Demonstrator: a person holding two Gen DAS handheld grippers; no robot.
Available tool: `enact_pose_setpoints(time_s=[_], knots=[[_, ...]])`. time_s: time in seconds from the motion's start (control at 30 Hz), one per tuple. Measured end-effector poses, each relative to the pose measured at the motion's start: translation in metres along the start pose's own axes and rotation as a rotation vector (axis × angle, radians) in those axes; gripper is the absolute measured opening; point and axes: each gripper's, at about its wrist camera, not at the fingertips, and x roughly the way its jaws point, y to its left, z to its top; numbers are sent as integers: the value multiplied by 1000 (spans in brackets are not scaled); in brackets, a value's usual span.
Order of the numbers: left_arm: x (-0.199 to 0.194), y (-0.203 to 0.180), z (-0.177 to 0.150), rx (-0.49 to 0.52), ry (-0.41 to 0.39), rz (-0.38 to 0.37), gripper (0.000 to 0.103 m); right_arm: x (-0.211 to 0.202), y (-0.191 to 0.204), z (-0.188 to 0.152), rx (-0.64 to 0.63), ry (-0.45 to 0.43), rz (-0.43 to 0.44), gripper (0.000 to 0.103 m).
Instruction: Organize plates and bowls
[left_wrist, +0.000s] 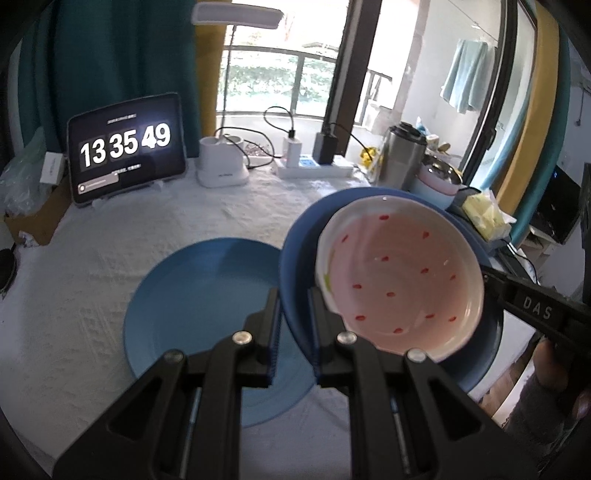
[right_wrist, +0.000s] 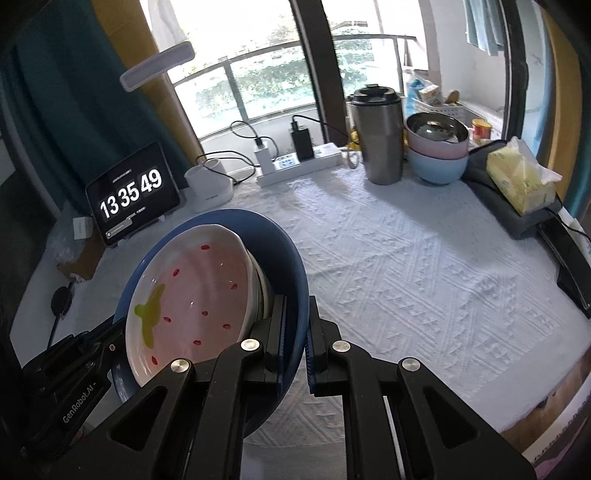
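Blue and deep, a round bowl (left_wrist: 295, 280) hangs above the white textured cloth of the worktop (right_wrist: 406, 277), gripped at opposite sides of its rim. Nested inside it lies a glazed pink ceramic dish with red specks and a green leaf mark (right_wrist: 192, 299); the right view shows at least one more pale rim tucked beneath that dish. The left gripper (left_wrist: 293, 317) has its fingers clenched on the blue bowl's near wall, one inside and one outside, and the right gripper (right_wrist: 295, 325) clamps the far wall the same way.

Below and to the left in the left view, a flat light-blue round plate (left_wrist: 192, 295) rests on the cloth, a likely landing spot for the stack.

Handling looks delicate. The ceramic dish is probably heavy for its size, hard, glossy and liable to chip or shatter, and it sits loose in the bowl, so any tilt could let it slide out. The blue bowl seems stiff, perhaps plastic, with a thin smooth wall that offers little purchase. Rim holds at opposite sides, kept level, seem the safest grip.
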Motion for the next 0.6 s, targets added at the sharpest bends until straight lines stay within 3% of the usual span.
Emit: enact_pose_setpoints(time_s=[0.2, 0.6], knots=[[2, 8, 2, -9, 12, 7, 13, 3, 21, 9, -43, -10, -26, 10], [-19, 23, 22, -25, -62, 5, 13, -4, 36, 29, -38, -31, 10, 10]])
